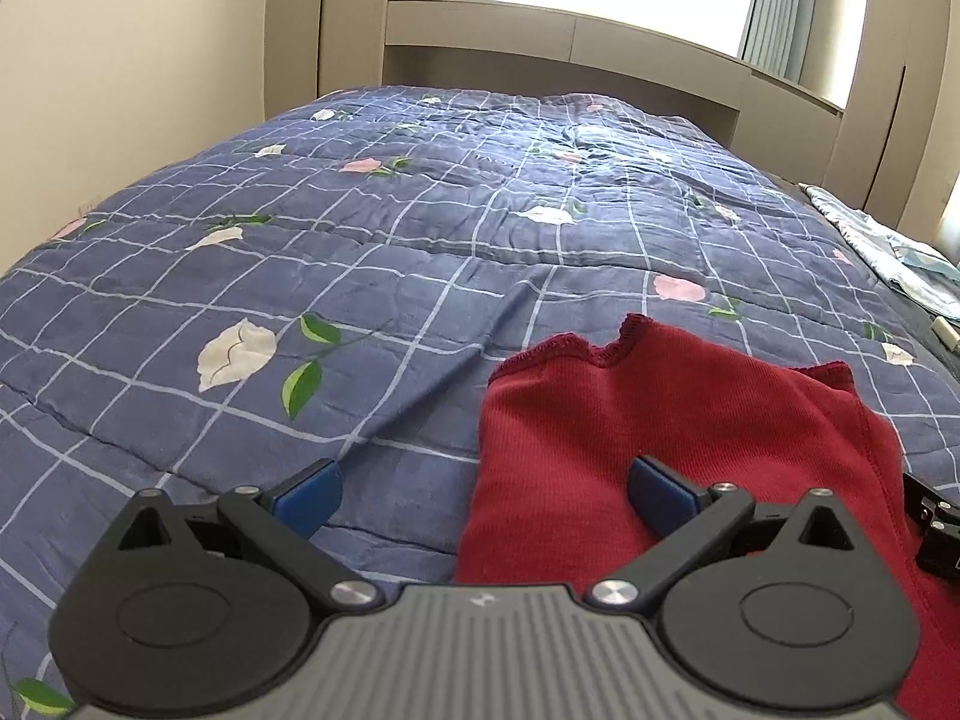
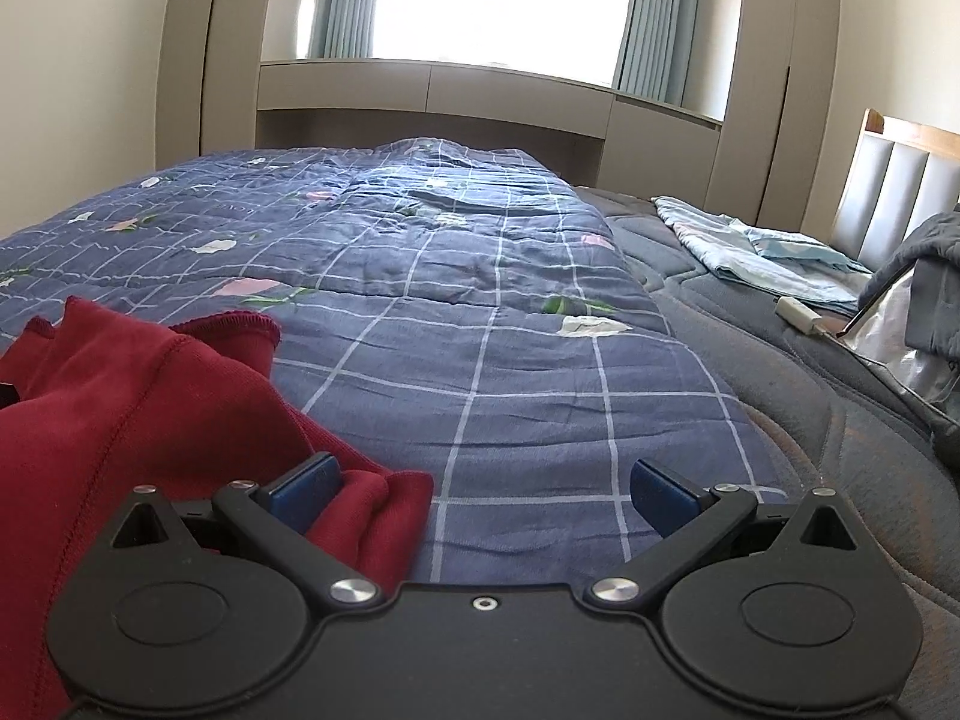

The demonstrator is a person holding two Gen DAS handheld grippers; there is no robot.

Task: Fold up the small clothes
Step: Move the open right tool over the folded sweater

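On the blue checked quilt (image 1: 372, 252), nearest you, your left gripper (image 1: 483, 495) is hovering with its blue pads spread wide, the right pad over the red garment's (image 1: 678, 420) left edge. Your right gripper (image 2: 483, 495) is likewise gaping, its left pad touching the bunched right edge of the red garment (image 2: 150, 396). Beyond the quilt's right edge, a light blue cloth (image 2: 756, 258) is lying on the grey mattress (image 2: 780, 372).

Ahead of your tongs, daylight is pouring through a curtained window (image 2: 498, 0) above beige cabinets (image 2: 432, 87); a padded headboard (image 2: 900, 180) is standing far right.
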